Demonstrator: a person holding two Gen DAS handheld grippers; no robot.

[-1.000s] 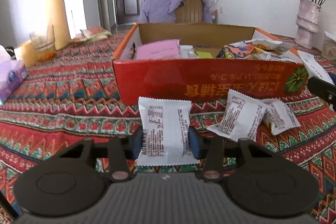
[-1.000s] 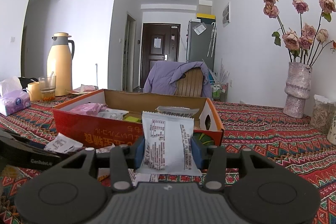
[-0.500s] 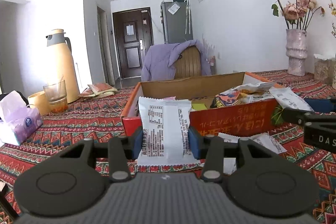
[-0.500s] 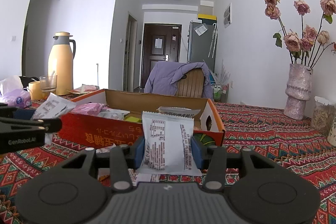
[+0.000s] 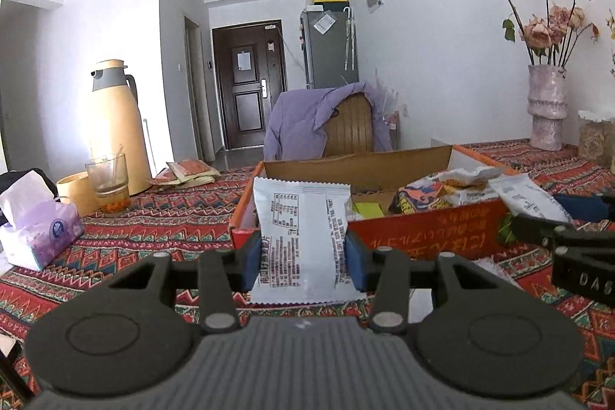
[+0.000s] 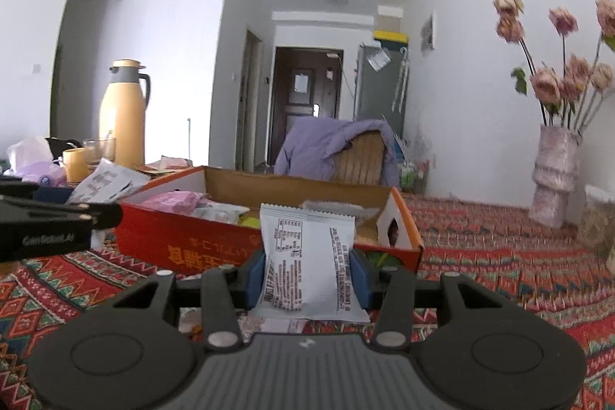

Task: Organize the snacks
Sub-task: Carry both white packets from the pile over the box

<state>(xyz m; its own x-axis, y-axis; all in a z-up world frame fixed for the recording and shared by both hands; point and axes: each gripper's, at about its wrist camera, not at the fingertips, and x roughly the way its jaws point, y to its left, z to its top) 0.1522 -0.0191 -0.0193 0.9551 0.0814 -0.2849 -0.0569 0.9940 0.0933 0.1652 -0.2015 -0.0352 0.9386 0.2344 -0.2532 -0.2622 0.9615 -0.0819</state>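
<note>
You held a white snack packet upright in your left gripper, jaws closed on its sides, in front of the red box. Your right gripper pinched a second packet the same way. Both looked light, soft and crinkly (probably crushable), so a mid-body side hold seemed wisest. The patterned tablecloth lay beneath.

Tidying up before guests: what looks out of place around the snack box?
A few white packets lie loose on the tablecloth in front of the red box, outside it. Nothing looks spilled or damaged.
</note>
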